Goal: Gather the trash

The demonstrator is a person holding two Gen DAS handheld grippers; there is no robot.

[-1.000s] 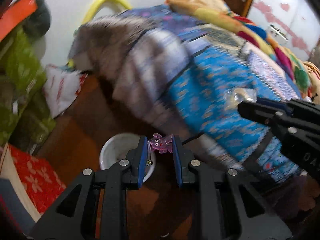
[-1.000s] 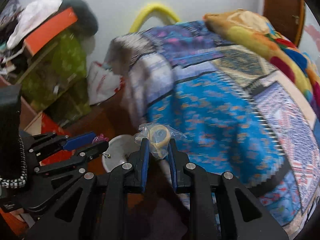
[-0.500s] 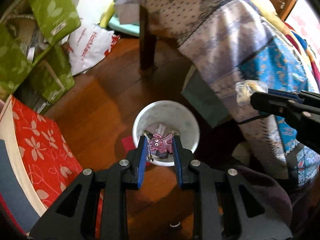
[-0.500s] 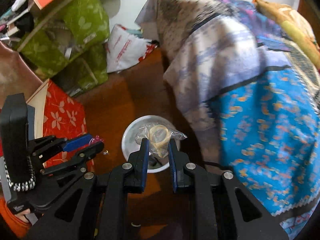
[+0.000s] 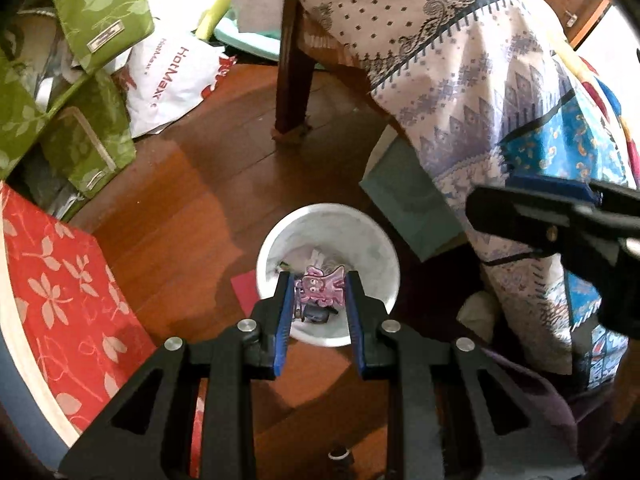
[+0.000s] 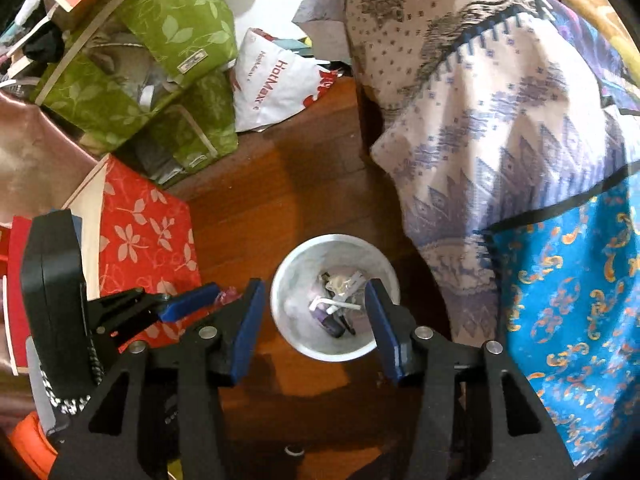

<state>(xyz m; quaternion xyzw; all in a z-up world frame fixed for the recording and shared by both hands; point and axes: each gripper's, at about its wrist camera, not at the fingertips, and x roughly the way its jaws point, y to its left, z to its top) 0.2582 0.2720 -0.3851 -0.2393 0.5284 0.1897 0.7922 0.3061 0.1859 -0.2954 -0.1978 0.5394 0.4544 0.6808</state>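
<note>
A white round bin [image 5: 332,222] stands on the wooden floor with several bits of litter inside. Right above its near rim, my left gripper [image 5: 319,280] is shut on a pink-purple plastic wrapper [image 5: 322,290]. My right gripper [image 6: 313,286] hangs over the same bin [image 6: 298,264], its jaws opening with nothing between them. A clear wrapper [image 6: 341,282] lies on top of the litter below. One of the right gripper's fingers [image 5: 520,212] shows at the right edge of the left wrist view. The left gripper [image 6: 192,304] shows at the left of the right wrist view.
A bed leg [image 5: 294,80] and a hanging patterned bedspread [image 5: 460,80] stand behind and right of the bin. A grey-green box [image 5: 408,208] sits under the bed edge. Green fabric boxes [image 5: 88,128], a white shopping bag [image 5: 172,80] and a red flowered box [image 5: 60,280] crowd the left.
Both grippers came down over the bin. The right jaws have spread apart and the clear packet they held is gone from between them. The left still grips the pink wrapper.
</note>
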